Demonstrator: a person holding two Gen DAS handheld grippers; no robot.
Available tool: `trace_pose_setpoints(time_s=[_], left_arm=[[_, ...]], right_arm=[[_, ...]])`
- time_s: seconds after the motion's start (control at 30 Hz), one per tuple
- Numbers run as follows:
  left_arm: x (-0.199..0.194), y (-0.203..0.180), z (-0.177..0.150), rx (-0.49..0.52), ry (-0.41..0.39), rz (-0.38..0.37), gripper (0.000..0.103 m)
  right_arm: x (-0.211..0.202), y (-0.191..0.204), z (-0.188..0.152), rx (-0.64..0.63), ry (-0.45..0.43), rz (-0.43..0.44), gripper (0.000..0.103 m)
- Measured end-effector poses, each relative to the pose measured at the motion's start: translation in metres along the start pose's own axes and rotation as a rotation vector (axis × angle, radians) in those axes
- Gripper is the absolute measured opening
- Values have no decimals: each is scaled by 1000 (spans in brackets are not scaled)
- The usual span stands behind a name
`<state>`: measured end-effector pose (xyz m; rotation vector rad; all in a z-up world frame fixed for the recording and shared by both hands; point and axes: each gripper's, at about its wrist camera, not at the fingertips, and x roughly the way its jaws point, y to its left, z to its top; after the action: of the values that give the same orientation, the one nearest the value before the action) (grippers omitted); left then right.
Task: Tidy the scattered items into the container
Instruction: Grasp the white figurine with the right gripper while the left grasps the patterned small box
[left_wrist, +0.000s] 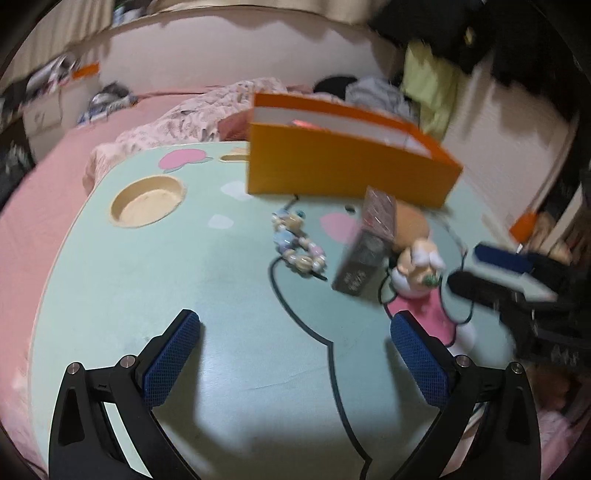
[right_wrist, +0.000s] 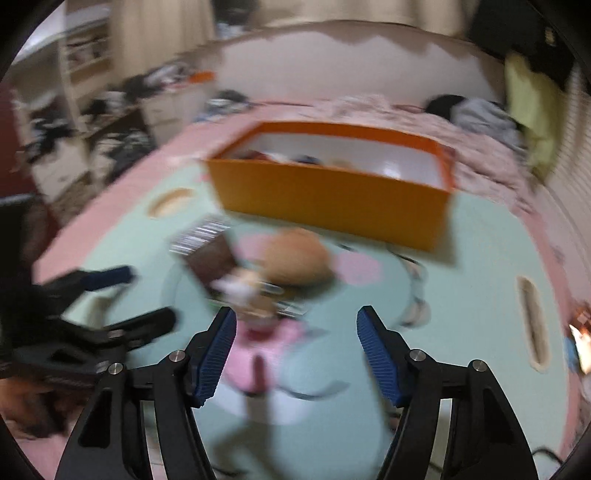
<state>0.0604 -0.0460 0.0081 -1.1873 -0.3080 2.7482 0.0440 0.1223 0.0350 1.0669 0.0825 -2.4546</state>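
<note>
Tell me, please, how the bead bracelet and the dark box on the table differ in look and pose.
The bead bracelet is a loose string of pale round beads, whereas the dark box is a rigid rectangular pack. The bracelet lies flat on the table; the box looks tilted, seemingly propped against the doll. Both are outside the orange container, near its front wall.

Mint green table (left_wrist: 155, 280) with cartoon print and round cup recess (left_wrist: 147, 201), set on pink bed (left_wrist: 48, 206). Rumpled pink blanket (left_wrist: 207, 110) far. Cream wall (left_wrist: 236, 48) behind. Cluttered shelves (right_wrist: 85, 55) far left, blurred.
</note>
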Motion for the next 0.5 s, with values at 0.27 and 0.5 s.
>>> trace_pose_setpoints(time_s=[0.27,0.5], left_arm=[[-15,25,-3,-129,-81,-34,102],[-23,8,2,-36,-113,-75,102]], right_arm=[[44,19,16,-75,133,-39,39],[27,2,6,3,90,-26,34]])
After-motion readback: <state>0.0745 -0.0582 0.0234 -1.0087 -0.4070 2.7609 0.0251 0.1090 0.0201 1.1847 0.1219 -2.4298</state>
